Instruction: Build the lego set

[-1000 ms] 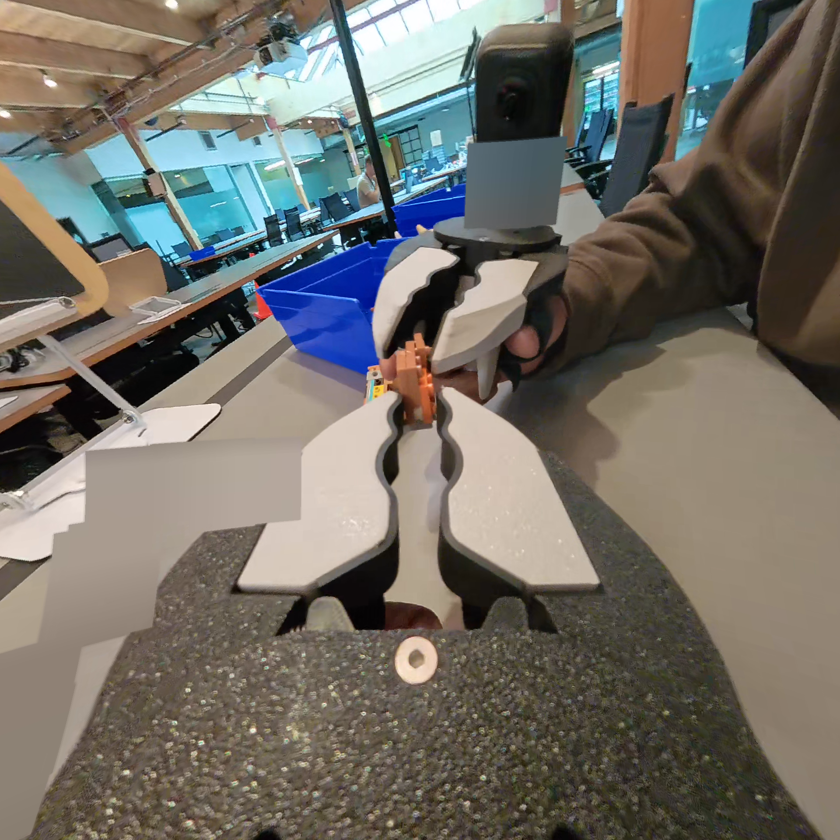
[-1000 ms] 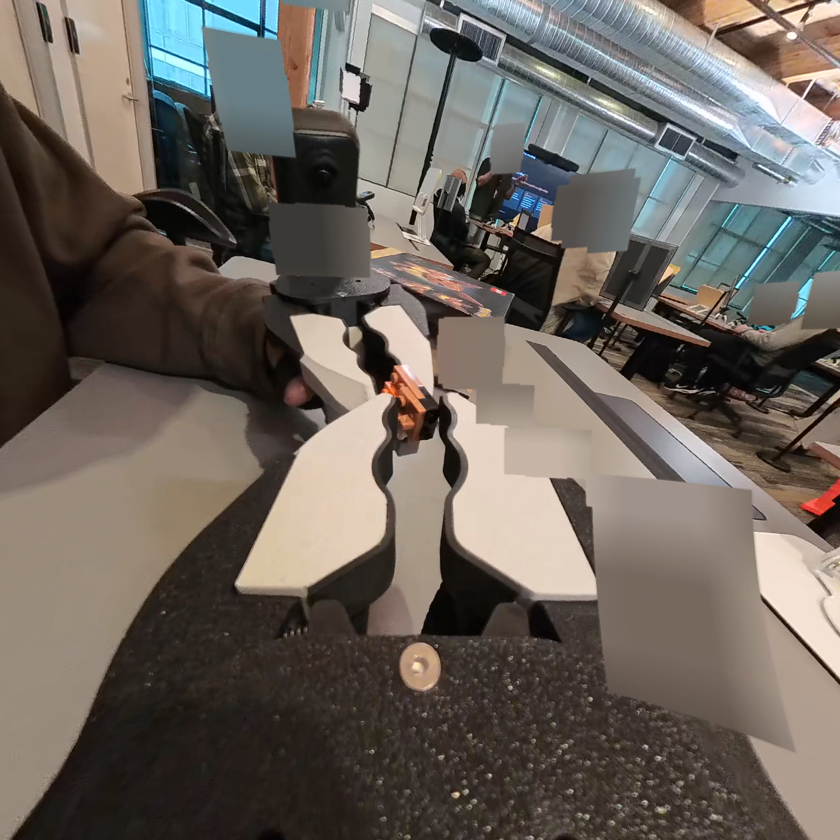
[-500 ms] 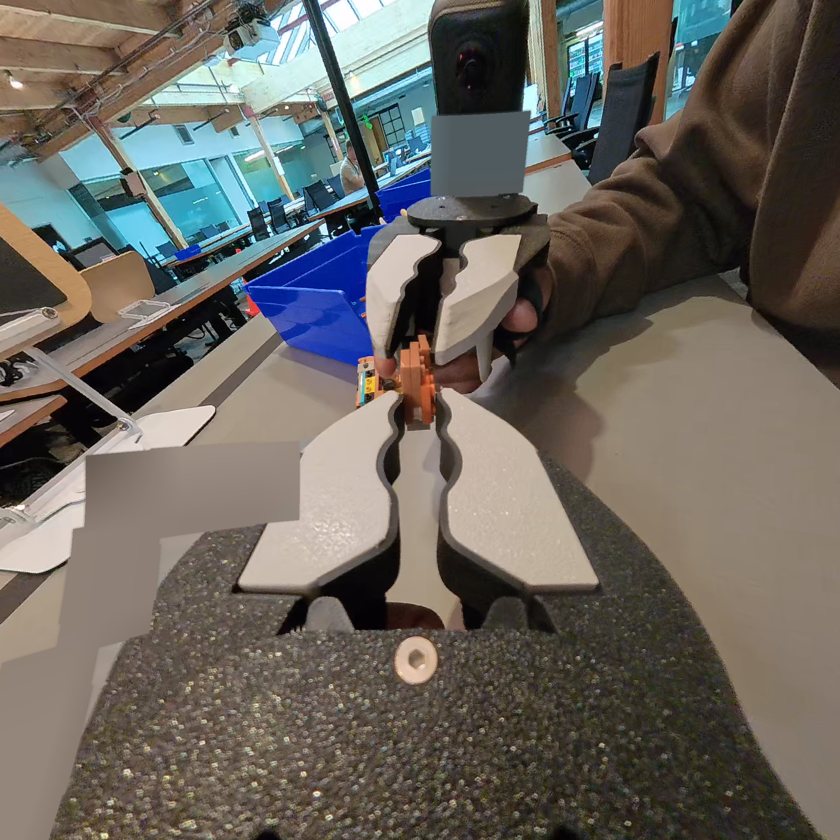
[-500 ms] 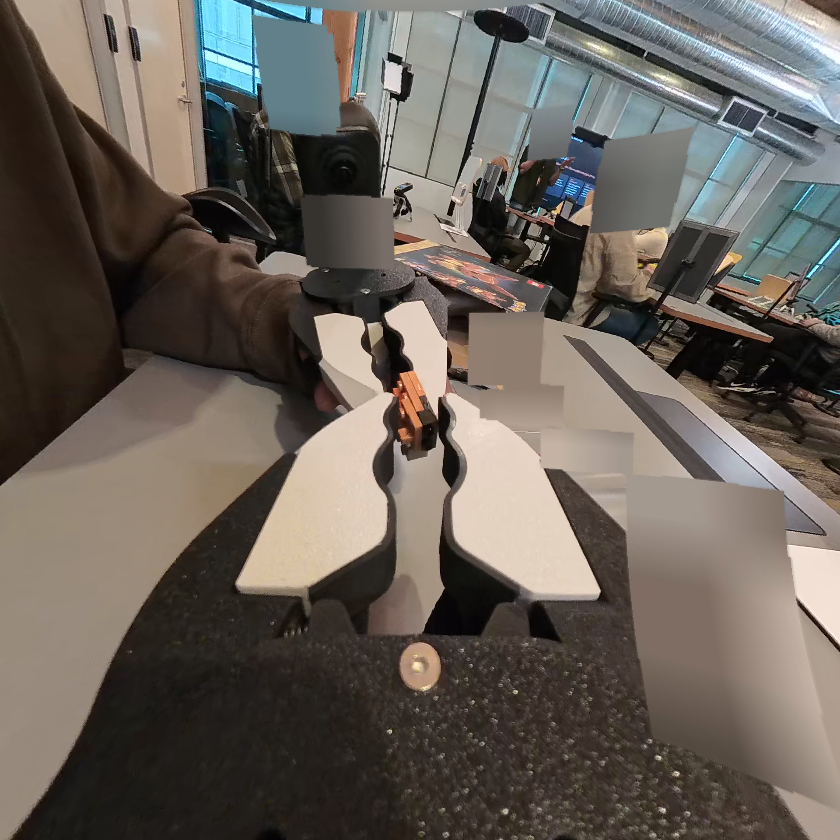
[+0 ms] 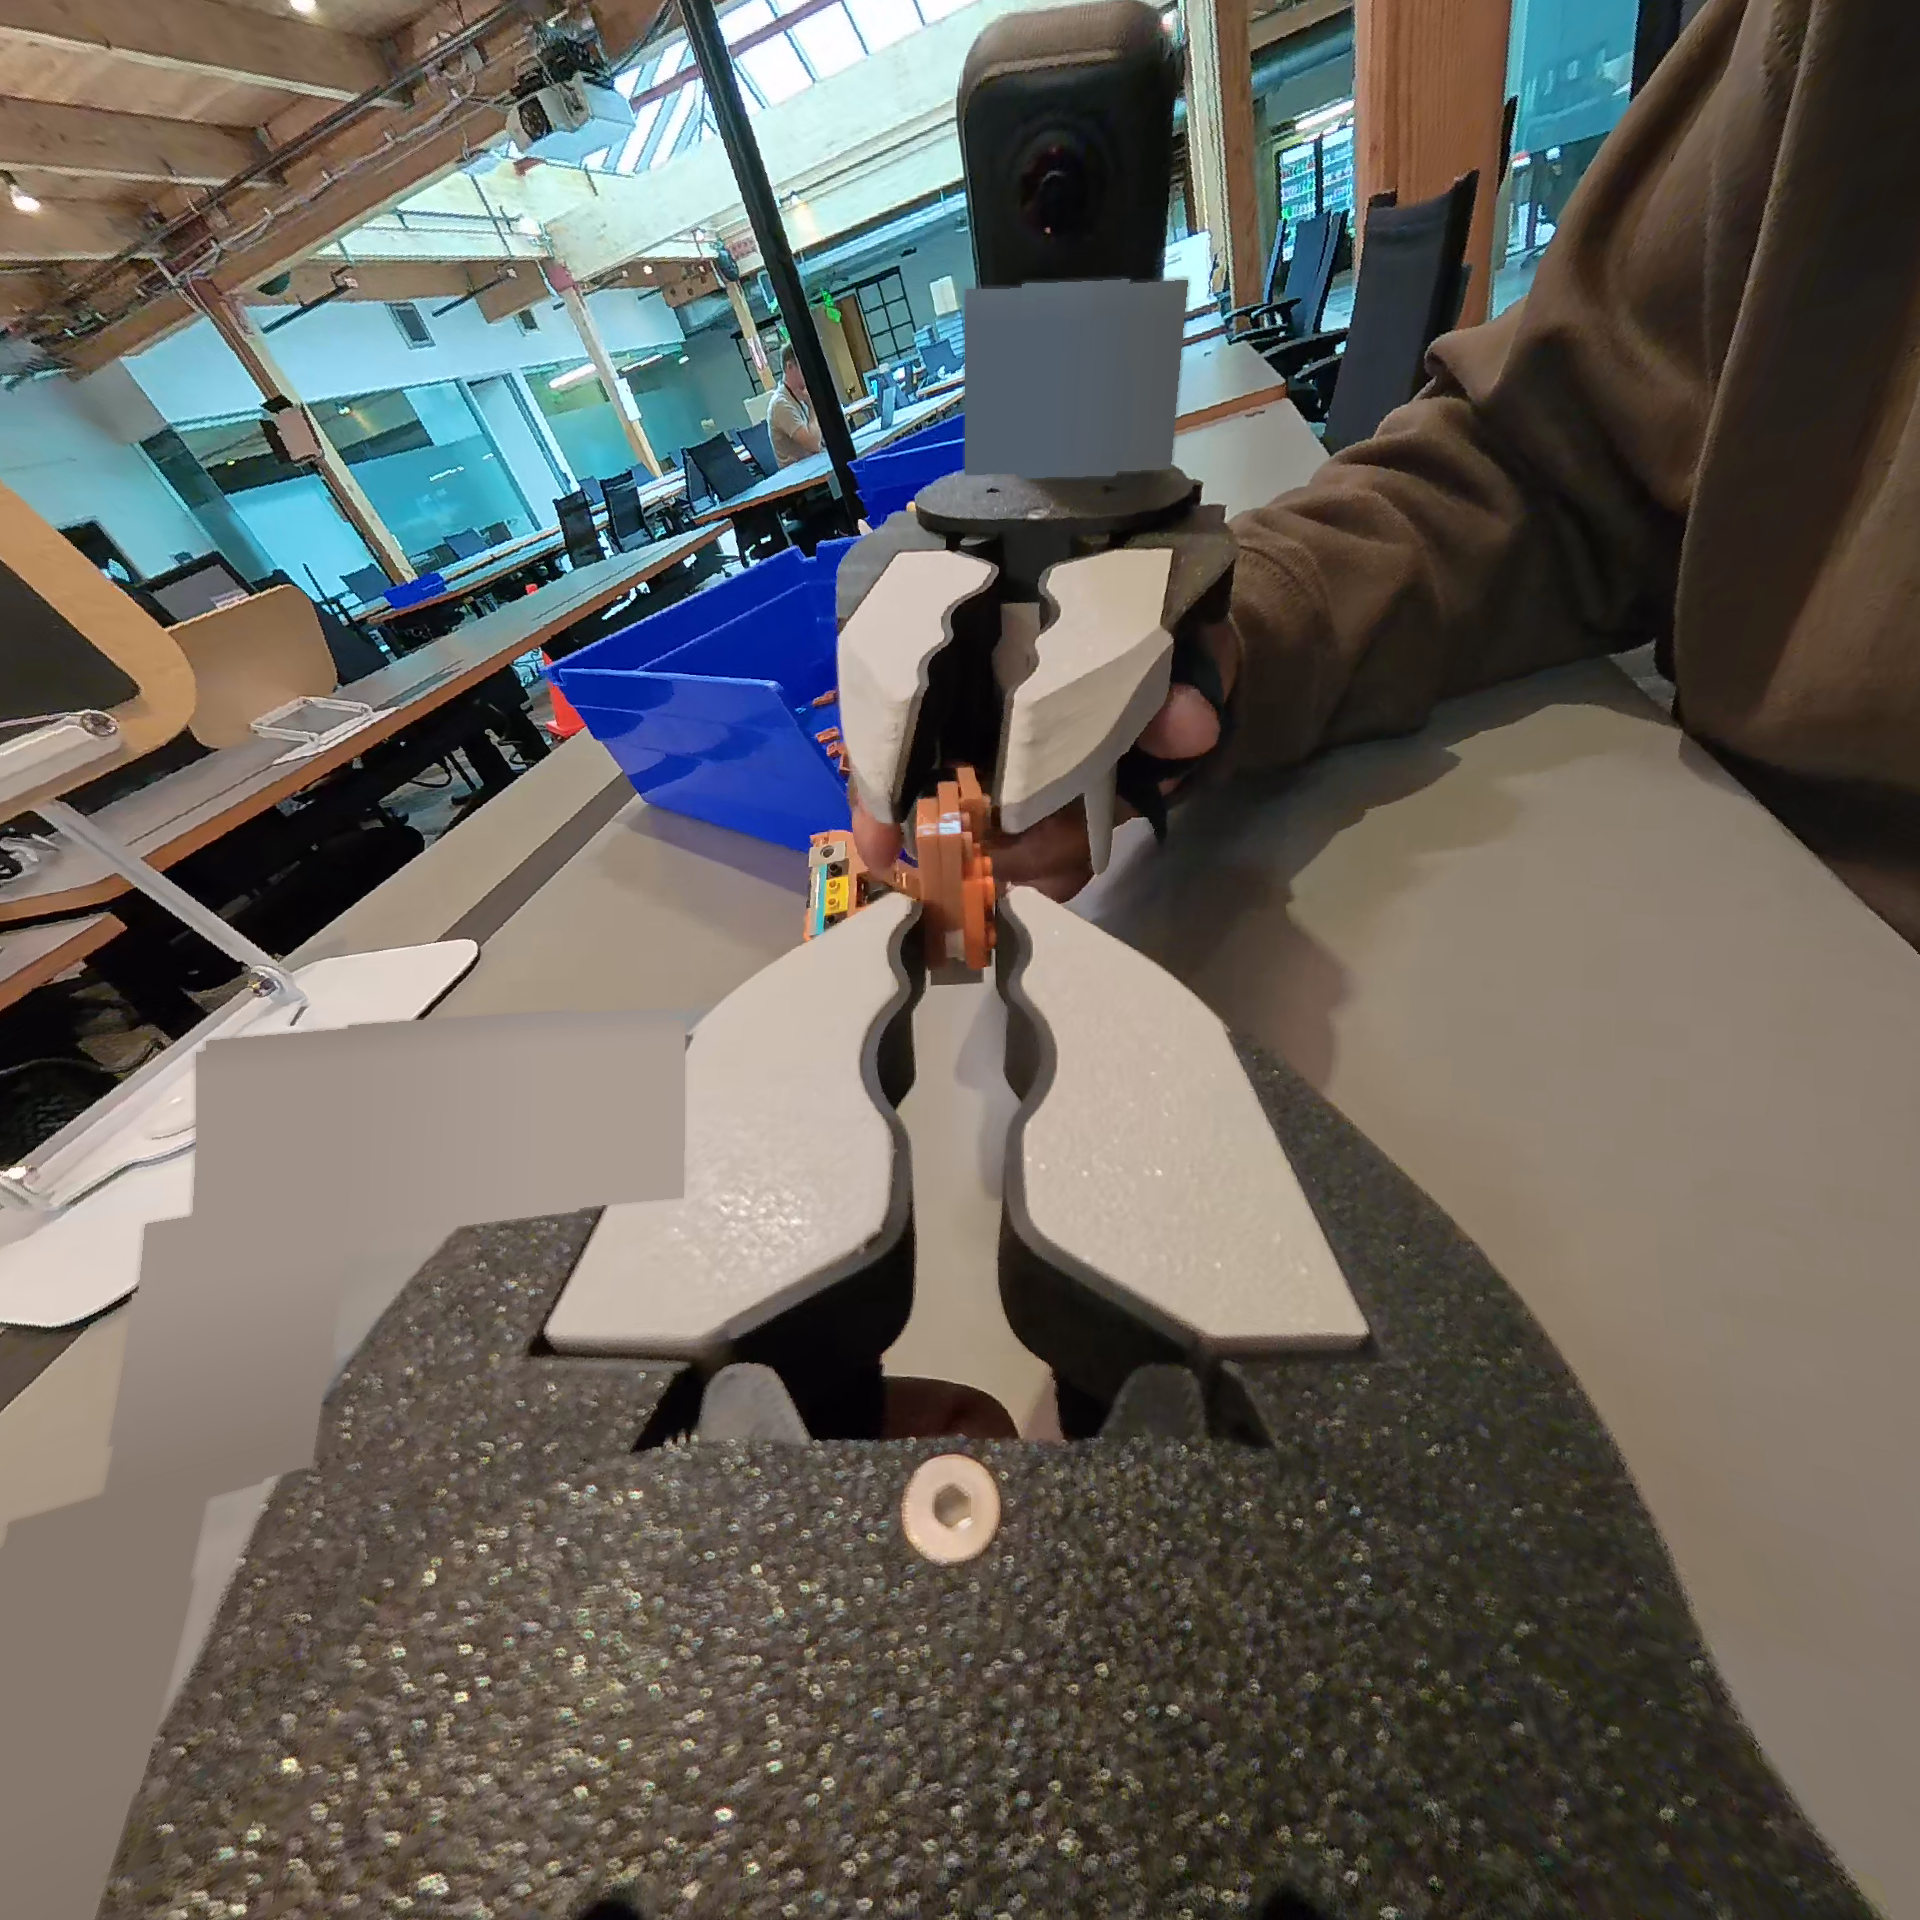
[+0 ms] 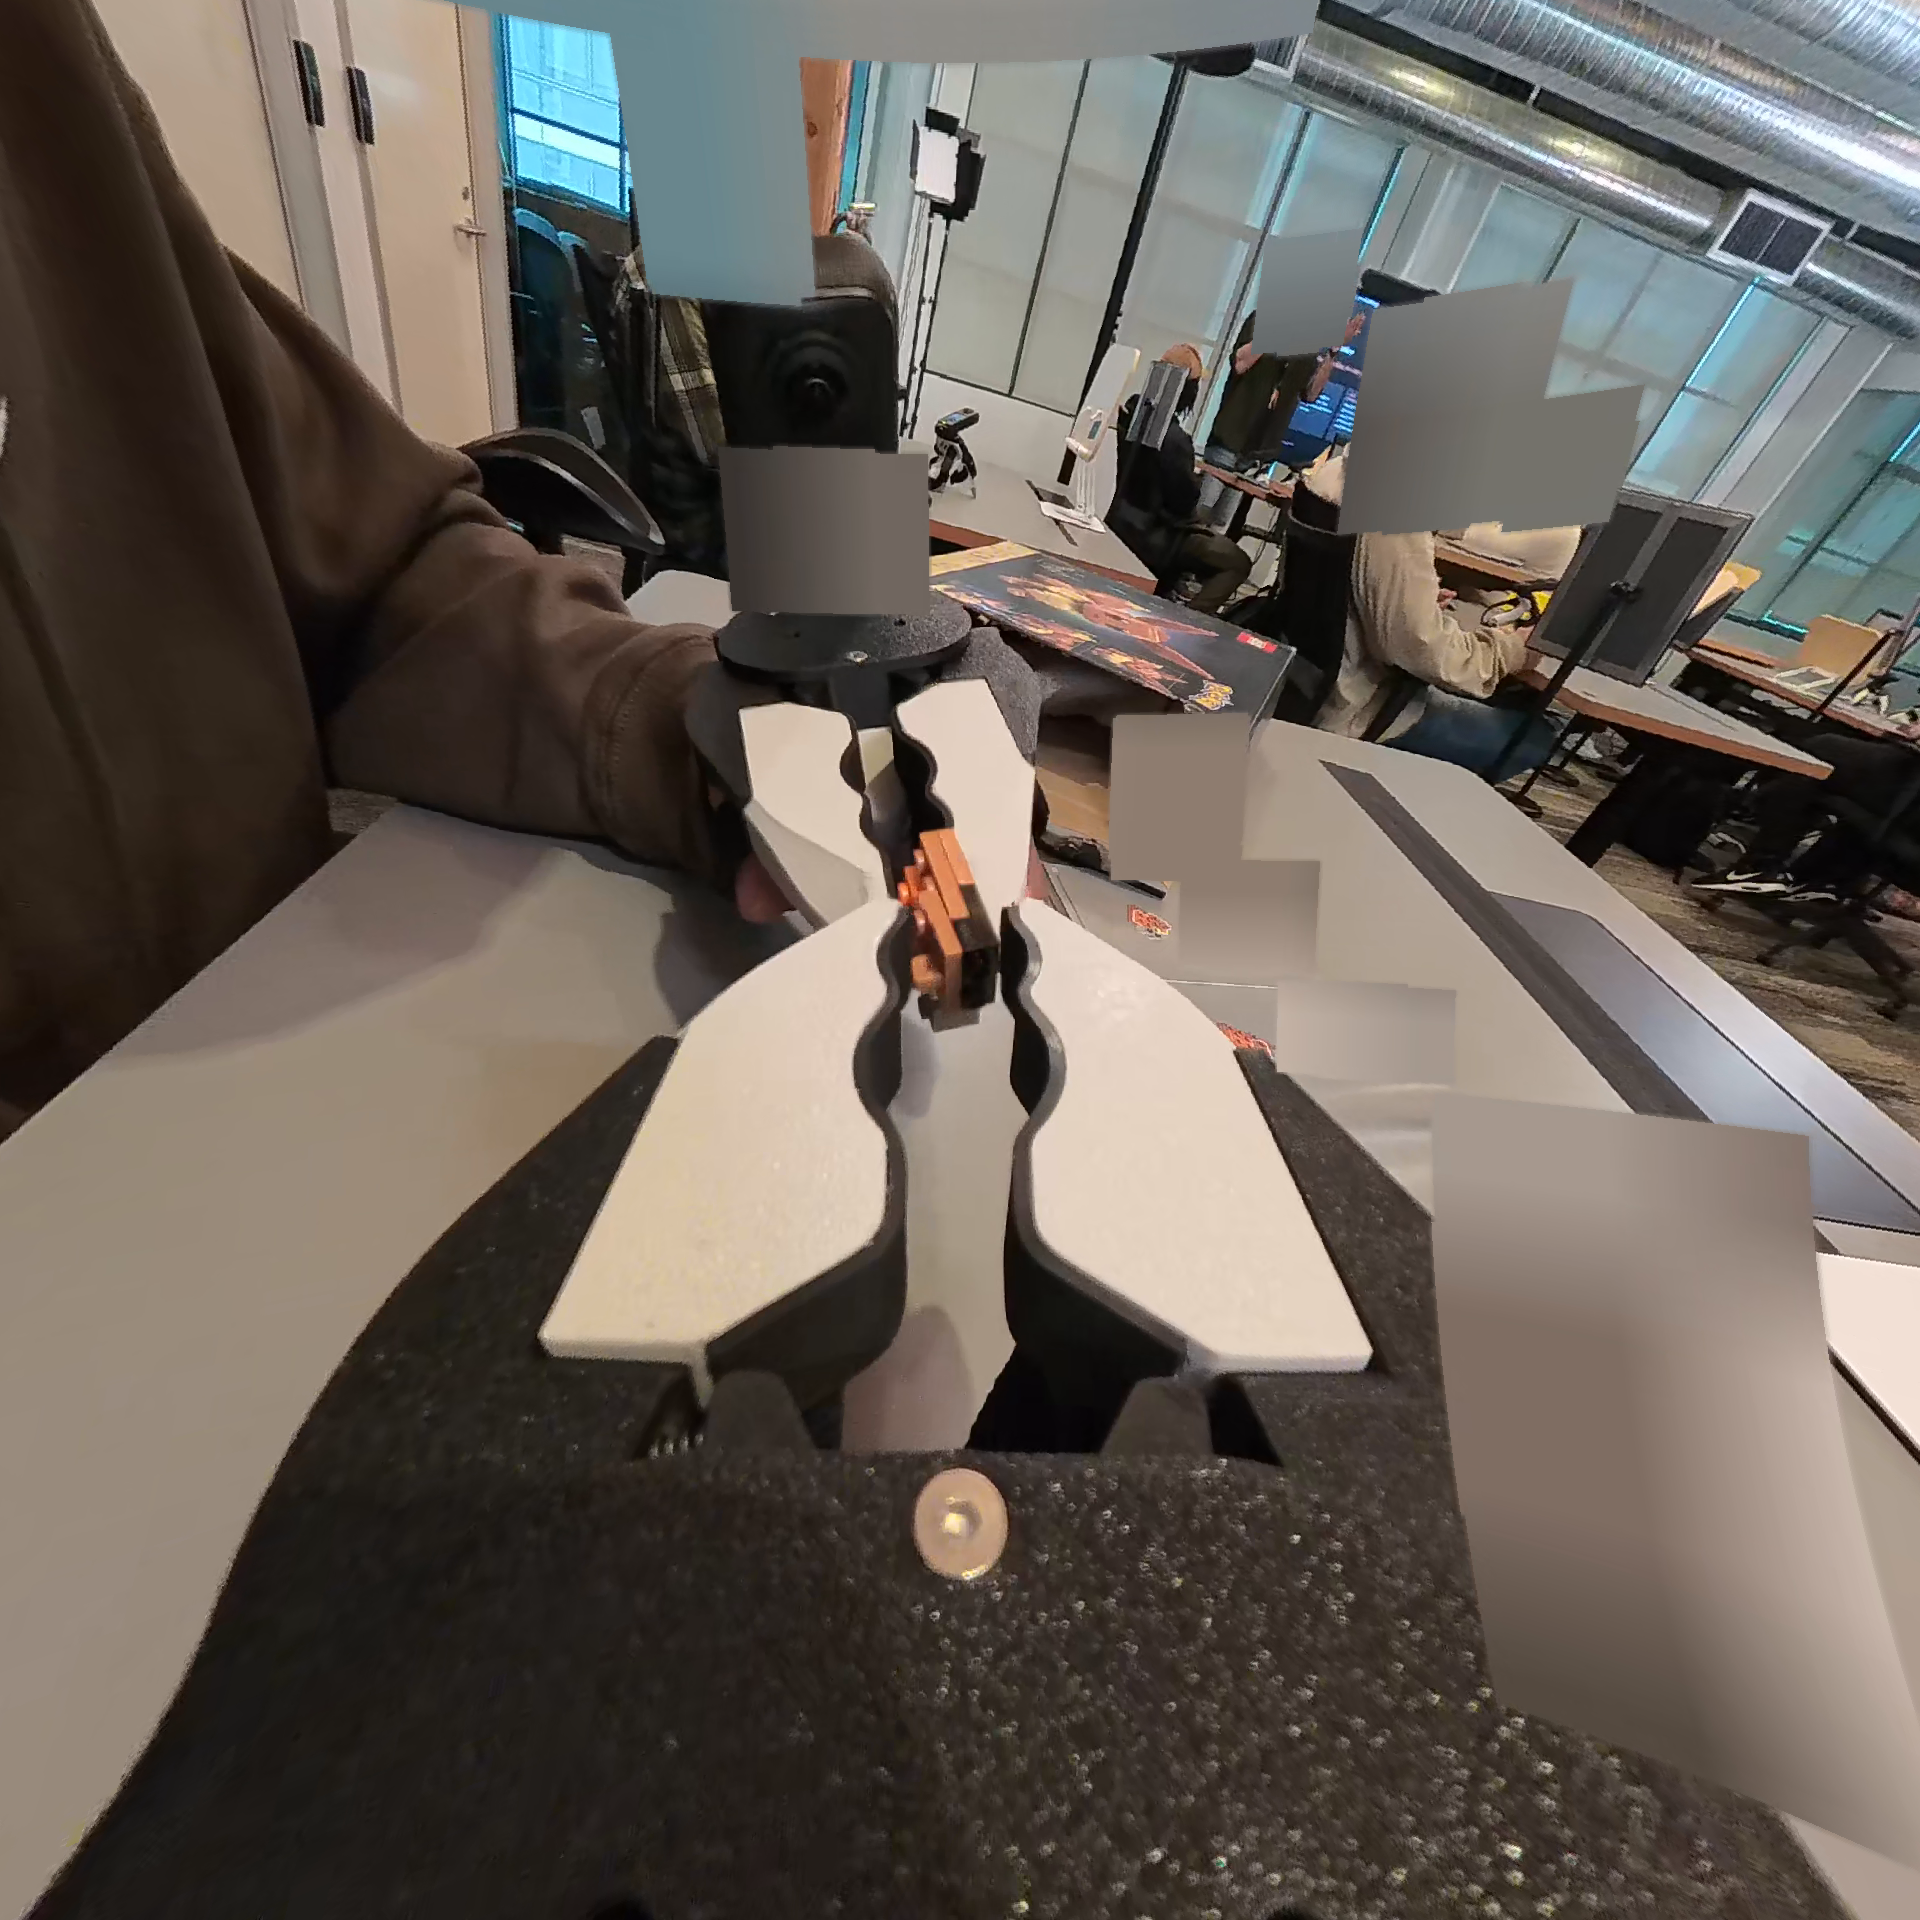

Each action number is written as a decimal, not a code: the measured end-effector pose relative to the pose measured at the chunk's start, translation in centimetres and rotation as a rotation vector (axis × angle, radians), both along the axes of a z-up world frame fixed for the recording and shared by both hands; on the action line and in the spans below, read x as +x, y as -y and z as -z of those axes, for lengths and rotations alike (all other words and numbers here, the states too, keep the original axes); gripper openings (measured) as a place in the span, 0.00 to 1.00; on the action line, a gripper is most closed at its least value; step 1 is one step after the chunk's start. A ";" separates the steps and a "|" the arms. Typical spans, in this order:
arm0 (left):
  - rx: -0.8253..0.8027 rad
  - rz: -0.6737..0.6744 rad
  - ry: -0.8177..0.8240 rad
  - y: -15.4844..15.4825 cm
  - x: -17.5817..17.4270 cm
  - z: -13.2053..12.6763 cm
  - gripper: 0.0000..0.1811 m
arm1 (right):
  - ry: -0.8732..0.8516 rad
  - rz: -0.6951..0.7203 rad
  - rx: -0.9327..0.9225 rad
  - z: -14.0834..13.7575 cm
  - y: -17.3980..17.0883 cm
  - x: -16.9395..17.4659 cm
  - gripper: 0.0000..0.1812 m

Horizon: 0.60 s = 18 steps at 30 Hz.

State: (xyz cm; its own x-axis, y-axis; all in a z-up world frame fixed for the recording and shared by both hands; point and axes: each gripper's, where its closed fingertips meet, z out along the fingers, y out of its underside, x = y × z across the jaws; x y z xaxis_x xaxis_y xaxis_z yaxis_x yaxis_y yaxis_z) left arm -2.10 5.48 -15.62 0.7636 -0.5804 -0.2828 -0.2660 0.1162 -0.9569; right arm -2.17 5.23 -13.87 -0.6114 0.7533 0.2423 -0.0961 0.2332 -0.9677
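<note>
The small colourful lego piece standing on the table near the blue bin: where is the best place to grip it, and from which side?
Grip the colourful lego piece across its two narrow side faces, coming from above. It seems to stand upright on the table, and the blue bin and both busy grippers crowd its sides, so probably only the top is free.

Grey wavy-edged tool fingers, speckled black body, silver screw, brown sleeve.
</note>
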 end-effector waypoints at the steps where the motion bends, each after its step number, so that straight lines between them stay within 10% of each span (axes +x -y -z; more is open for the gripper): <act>1: 0.000 0.000 0.005 0.0 0.0 -0.1 0.07 | 0.004 -0.001 -0.003 0.0 0.0 0.0 0.09; 18: 0.012 -0.011 -0.028 0.1 0.0 0.0 0.07 | 0.001 -0.001 0.012 0.2 0.1 0.1 0.08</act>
